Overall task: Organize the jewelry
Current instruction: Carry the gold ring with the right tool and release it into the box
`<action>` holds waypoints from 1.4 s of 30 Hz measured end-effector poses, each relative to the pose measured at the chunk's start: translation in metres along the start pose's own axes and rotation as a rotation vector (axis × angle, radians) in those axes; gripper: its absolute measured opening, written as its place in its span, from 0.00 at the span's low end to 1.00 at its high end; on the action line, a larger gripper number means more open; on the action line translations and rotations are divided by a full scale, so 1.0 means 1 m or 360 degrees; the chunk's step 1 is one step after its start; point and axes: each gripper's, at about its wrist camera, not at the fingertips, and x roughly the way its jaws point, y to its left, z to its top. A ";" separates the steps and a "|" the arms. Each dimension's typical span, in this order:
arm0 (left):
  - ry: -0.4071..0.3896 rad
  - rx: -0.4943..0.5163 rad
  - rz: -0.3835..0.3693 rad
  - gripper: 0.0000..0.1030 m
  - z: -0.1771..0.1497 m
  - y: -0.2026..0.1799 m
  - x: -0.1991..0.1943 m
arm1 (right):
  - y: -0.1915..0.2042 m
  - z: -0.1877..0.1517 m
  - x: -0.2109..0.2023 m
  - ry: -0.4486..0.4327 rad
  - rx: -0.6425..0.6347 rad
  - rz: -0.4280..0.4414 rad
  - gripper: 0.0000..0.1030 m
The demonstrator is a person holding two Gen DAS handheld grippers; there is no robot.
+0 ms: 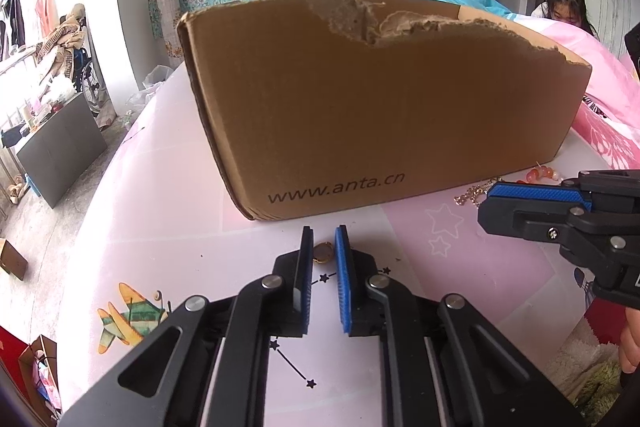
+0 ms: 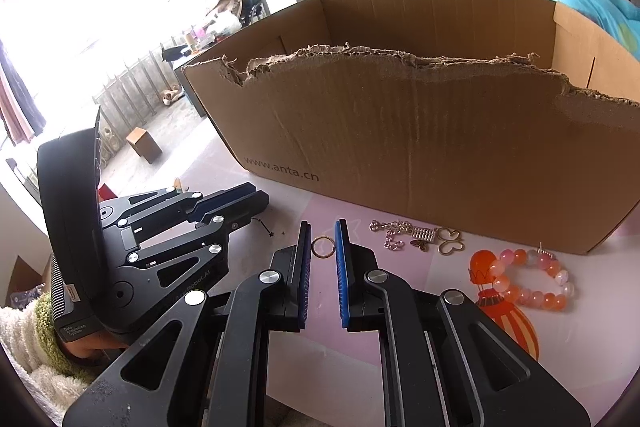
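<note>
In the left wrist view my left gripper (image 1: 324, 237) has its blue pads closed against a small round gold piece (image 1: 323, 253), held just above the pink table cover in front of the cardboard box (image 1: 360, 107). In the right wrist view my right gripper (image 2: 323, 233) pinches a thin gold ring (image 2: 322, 247) that stands face-on between its pads. A silver chain with butterfly charms (image 2: 416, 237) and a pink-and-orange bead bracelet (image 2: 532, 283) lie to the right by the box (image 2: 440, 147). The left gripper (image 2: 262, 197) sits at the left, and the right gripper (image 1: 486, 205) at the right near the chain (image 1: 472, 193).
The box is open on top with a torn near wall and stands close behind both grippers. The table's rounded edge (image 1: 100, 227) drops to the floor on the left. Pink bedding (image 1: 612, 99) and a seated person (image 1: 564, 7) are at the back right.
</note>
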 end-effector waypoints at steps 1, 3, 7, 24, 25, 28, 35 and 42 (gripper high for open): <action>0.0002 -0.0003 -0.0003 0.10 0.000 0.000 0.000 | -0.001 0.000 -0.001 -0.0008 -0.0001 0.0001 0.10; 0.0005 -0.0009 -0.0007 0.10 -0.001 0.002 -0.002 | -0.002 0.000 -0.004 -0.0024 0.0003 0.0004 0.10; 0.0015 -0.0051 -0.0039 0.10 0.000 0.006 -0.008 | -0.003 -0.004 -0.009 -0.0043 0.0002 0.0011 0.10; -0.0415 -0.0013 -0.0178 0.10 0.098 0.010 -0.082 | 0.002 0.069 -0.056 -0.0353 -0.0110 0.0050 0.10; -0.0397 -0.0015 -0.0176 0.10 0.104 0.010 -0.075 | -0.003 0.075 -0.051 -0.0334 -0.0079 0.0054 0.10; -0.0311 -0.0012 -0.0181 0.10 0.120 0.011 -0.051 | -0.018 0.094 -0.028 -0.0212 0.0045 0.0072 0.10; -0.0154 -0.0007 -0.0176 0.11 0.135 0.012 -0.005 | -0.046 0.109 0.010 -0.0008 0.0260 0.0100 0.13; -0.0241 -0.0179 -0.0280 0.35 0.136 0.034 -0.021 | -0.060 0.104 -0.027 -0.0147 0.0287 0.0095 0.23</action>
